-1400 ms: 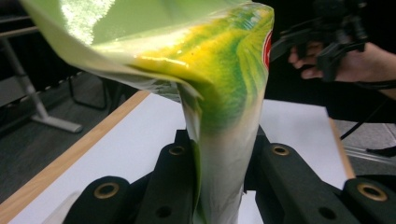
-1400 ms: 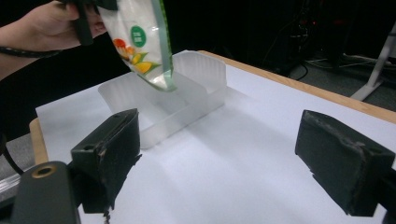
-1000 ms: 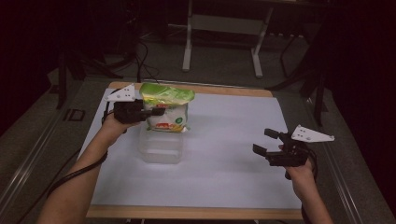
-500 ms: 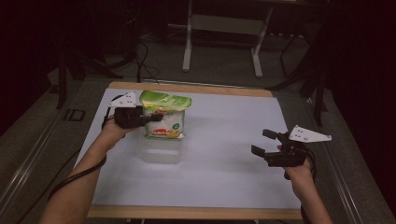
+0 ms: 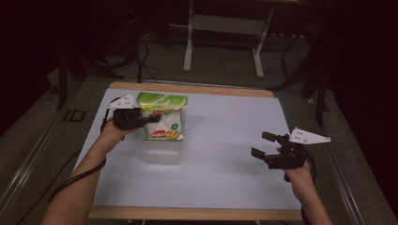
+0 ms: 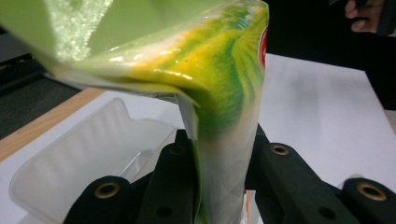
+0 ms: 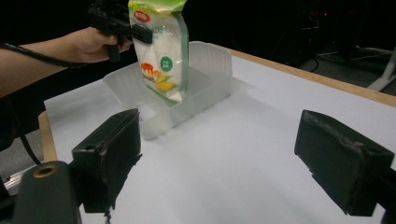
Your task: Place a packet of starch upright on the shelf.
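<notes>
Bag point(image 5: 162, 117) of snack, green top and white body, hangs upright from the left gripper point(image 5: 149, 120), jaws clamped on its side, at about 10 o'clock on the white table point(image 5: 225, 159) in the high view; its lower end sits in the clear plastic container point(image 5: 162, 151) just below. Right gripper point(image 5: 263, 145) hovers near 4 o'clock, well apart, jaws spread wide with nothing between. Left gripper view: both black jaws pinch the bag's film point(image 6: 224, 140), container point(image 6: 84, 154) at 8 o'clock behind. Right gripper view: jaws wide at the bottom corners, bag point(image 7: 161, 51) standing in the container point(image 7: 196, 88) at 11 o'clock, left hand point(image 7: 91, 44) beside it.
</notes>
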